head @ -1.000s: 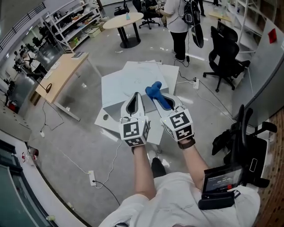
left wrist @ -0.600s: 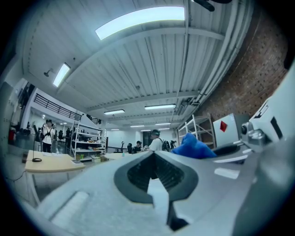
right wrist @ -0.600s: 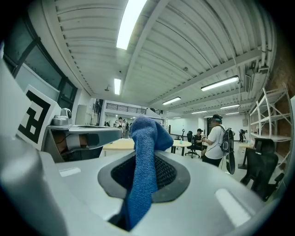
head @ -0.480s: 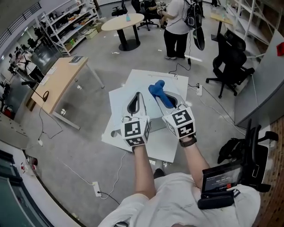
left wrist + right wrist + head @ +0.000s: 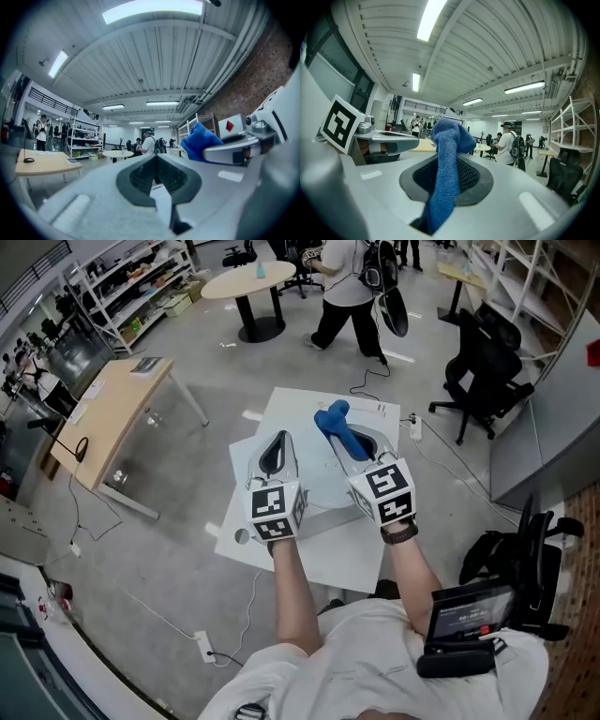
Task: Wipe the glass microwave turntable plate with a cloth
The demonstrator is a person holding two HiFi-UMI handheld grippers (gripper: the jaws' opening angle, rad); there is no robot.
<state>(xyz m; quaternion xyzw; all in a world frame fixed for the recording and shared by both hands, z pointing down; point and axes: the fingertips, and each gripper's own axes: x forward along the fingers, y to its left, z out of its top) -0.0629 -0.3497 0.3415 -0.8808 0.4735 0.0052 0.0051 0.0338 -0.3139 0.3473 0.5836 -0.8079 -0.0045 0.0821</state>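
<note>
In the head view I hold both grippers side by side above a white table [image 5: 309,559]. A pale round plate [image 5: 323,486] shows faintly on it between and under the grippers. My right gripper [image 5: 343,442] is shut on a blue cloth [image 5: 334,420], which sticks out past its tips. The right gripper view shows the blue cloth [image 5: 445,173] pinched between the jaws and rising in front. My left gripper [image 5: 276,452] is shut with nothing in it, and its jaws meet in the left gripper view [image 5: 157,161]. Both gripper cameras look level across the room, not at the plate.
A wooden desk [image 5: 103,409] stands to the left and a round table [image 5: 258,282] at the back. A person with a backpack [image 5: 352,287] walks behind the white table. A black office chair [image 5: 483,362] is at the right. Cables and a power strip [image 5: 204,645] lie on the floor.
The white table now lies closer under the grippers. Both grippers keep their hold and spacing. The person at the back has stepped to the left.
</note>
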